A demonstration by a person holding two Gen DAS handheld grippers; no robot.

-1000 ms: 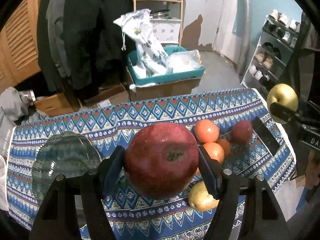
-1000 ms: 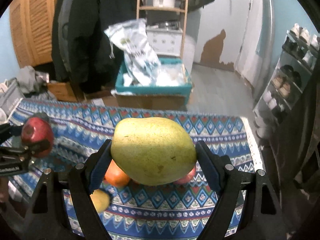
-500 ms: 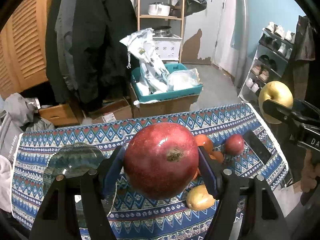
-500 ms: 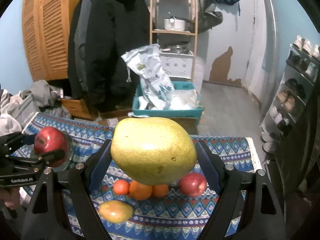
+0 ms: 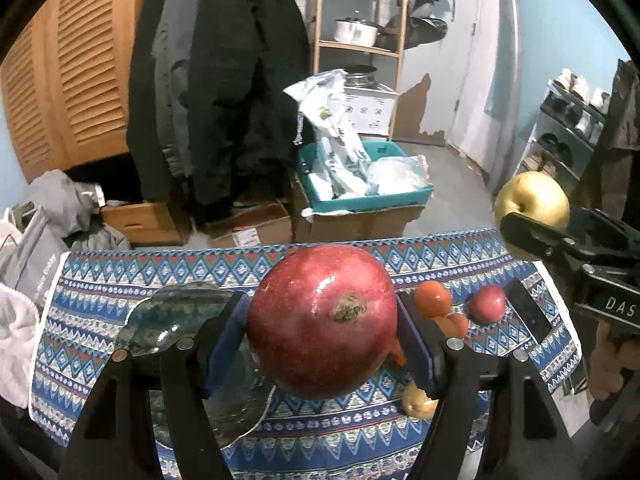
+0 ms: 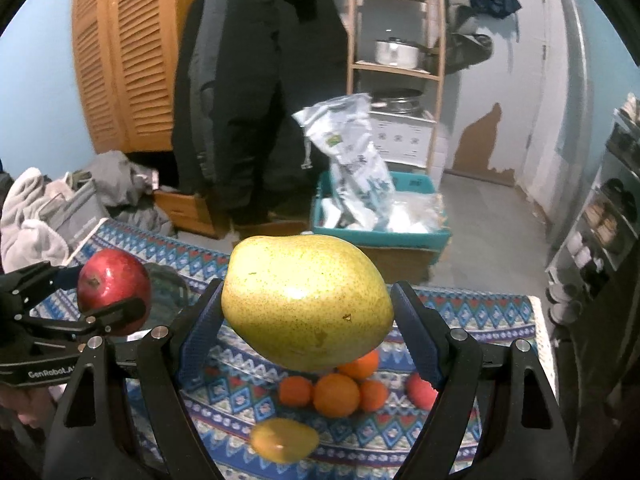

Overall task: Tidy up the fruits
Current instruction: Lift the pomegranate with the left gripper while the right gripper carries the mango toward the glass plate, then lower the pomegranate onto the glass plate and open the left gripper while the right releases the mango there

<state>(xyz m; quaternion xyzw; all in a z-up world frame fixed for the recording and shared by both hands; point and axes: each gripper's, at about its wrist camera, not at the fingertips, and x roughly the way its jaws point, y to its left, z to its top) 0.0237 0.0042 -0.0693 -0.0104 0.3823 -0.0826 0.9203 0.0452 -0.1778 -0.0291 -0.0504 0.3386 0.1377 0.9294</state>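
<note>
My left gripper [image 5: 324,328] is shut on a large red pomegranate [image 5: 322,320], held high above the patterned table; both also show in the right wrist view [image 6: 114,292]. My right gripper [image 6: 308,312] is shut on a yellow-green pear [image 6: 306,300], also held high; the pear shows in the left wrist view [image 5: 532,204]. A glass plate [image 5: 180,320] lies on the table's left side. On the right lie several oranges [image 6: 336,394], a red apple [image 5: 487,303] and a small yellow fruit [image 6: 284,440].
The table wears a blue patterned cloth [image 5: 120,280]. A dark phone [image 5: 527,312] lies at its right end. Beyond it stand a cardboard box with a teal tray [image 5: 364,200], hanging coats [image 5: 224,100], a wooden shelf [image 5: 360,20] and a shoe rack [image 5: 572,128].
Both grippers have risen well above the table with their fruits still held. The table and the fruits on it now look smaller and farther below.
</note>
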